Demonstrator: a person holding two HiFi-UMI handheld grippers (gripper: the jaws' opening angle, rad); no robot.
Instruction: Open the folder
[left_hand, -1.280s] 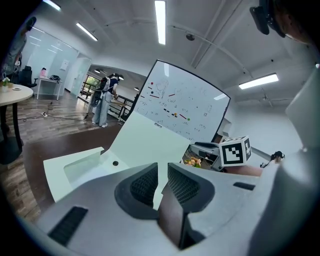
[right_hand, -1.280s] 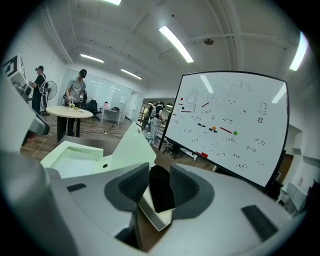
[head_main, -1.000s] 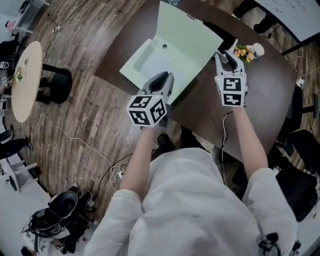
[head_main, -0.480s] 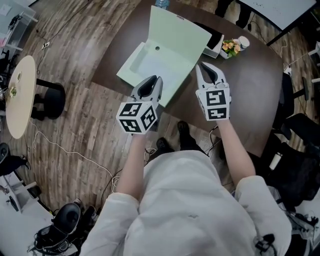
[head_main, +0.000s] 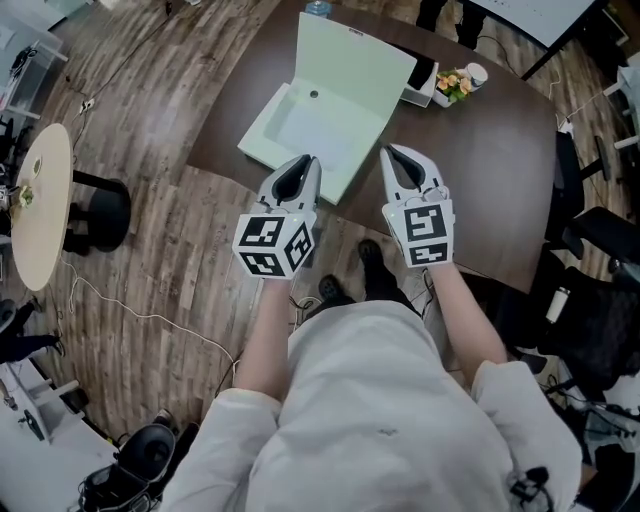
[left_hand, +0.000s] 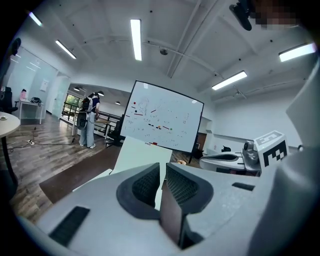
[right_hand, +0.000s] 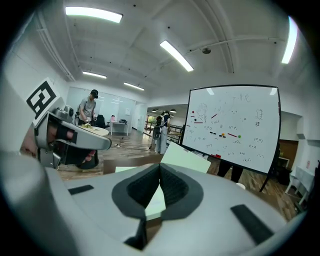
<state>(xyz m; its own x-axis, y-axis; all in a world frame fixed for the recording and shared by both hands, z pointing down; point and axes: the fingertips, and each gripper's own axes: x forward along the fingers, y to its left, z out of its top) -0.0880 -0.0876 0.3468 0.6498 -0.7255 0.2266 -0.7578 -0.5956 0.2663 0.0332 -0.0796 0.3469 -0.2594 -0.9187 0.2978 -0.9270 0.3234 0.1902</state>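
While both pairs of jaws had just been closing, one pale green folder (head_main: 345, 80) lay open on the one dark table (head_main: 490, 170) at the upper centre of the head view, its cover standing up at the far side. Two grippers hung below it in the frame, and neither touched it. The left gripper (head_main: 300, 163) sat just at the folder's lower edge, with a thin gap between its jaws and nothing between the pads. The right gripper (head_main: 398, 153) sat to the folder's lower right, its jaws pressed together, empty. In both gripper views the folder showed beyond the tips.
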